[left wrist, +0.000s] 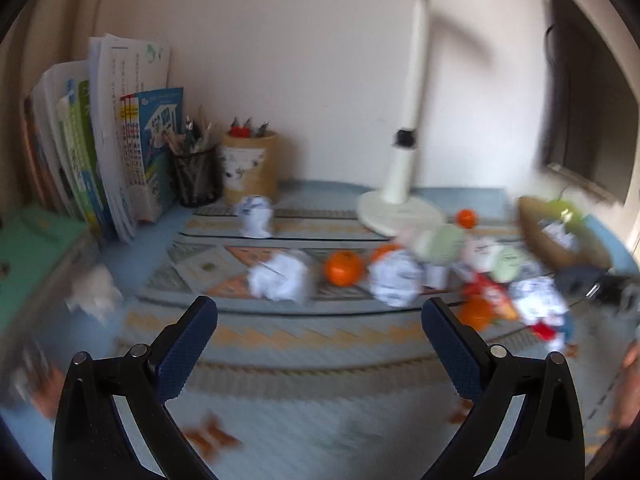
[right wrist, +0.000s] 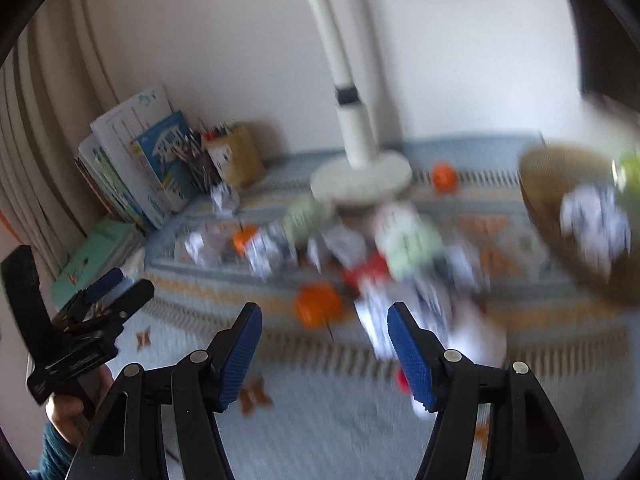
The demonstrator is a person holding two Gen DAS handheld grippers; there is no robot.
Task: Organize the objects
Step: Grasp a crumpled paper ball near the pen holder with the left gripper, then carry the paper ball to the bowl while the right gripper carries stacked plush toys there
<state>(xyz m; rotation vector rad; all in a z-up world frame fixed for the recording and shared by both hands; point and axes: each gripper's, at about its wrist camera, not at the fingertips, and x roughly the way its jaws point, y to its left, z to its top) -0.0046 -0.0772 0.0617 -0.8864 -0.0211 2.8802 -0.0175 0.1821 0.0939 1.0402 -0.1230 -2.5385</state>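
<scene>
- A row of upright books (left wrist: 120,152) stands at the far left, against the wall.
- Just right of the books stands a mesh pen holder (left wrist: 197,176), and a second pen cup (left wrist: 250,168) stands beside that.
- A crumpled paper ball (left wrist: 256,216) lies in front of the pen cup, on the patterned mat (left wrist: 304,336).
- The desk lamp (left wrist: 400,204) stands to the right, near the wall.
- In front of the lamp's base lie more paper balls (left wrist: 280,276), oranges (left wrist: 344,268) and small packets (left wrist: 504,260), close together.
- A basket (right wrist: 560,176) sits at the far right, with one crumpled paper (right wrist: 592,220) in it.
- One orange (right wrist: 444,176) lies between the lamp's base and the basket.
</scene>
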